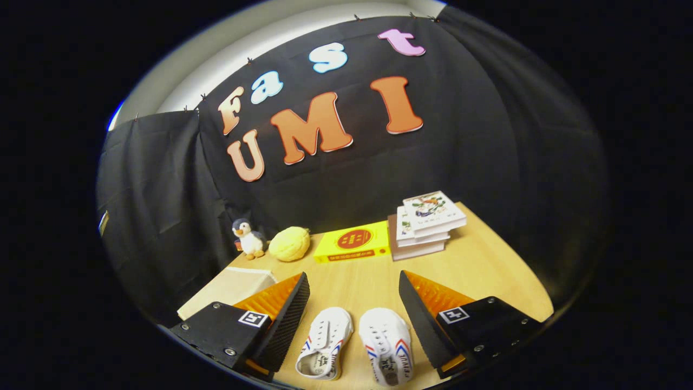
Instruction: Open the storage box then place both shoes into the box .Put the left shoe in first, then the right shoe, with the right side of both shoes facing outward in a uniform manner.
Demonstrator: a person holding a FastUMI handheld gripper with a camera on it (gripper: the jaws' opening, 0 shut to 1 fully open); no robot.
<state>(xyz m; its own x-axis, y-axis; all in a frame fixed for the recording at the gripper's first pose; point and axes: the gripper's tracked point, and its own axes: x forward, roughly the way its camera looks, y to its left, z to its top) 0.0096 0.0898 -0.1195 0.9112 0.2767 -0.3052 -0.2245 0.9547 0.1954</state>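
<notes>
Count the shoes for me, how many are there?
2. One shoe and the other shoe lie side by side on the table, between the open hand-held gripper fingers.

Two small white canvas shoes lie side by side on the wooden table, soles down, toes pointing away toward the far end, each with white laces and red and blue stripes on its sides. The left shoe and the right shoe are close together but apart, and the left one tilts slightly. The storage box, a pale beige box with its lid closed, sits on the table off to their left.
</notes>
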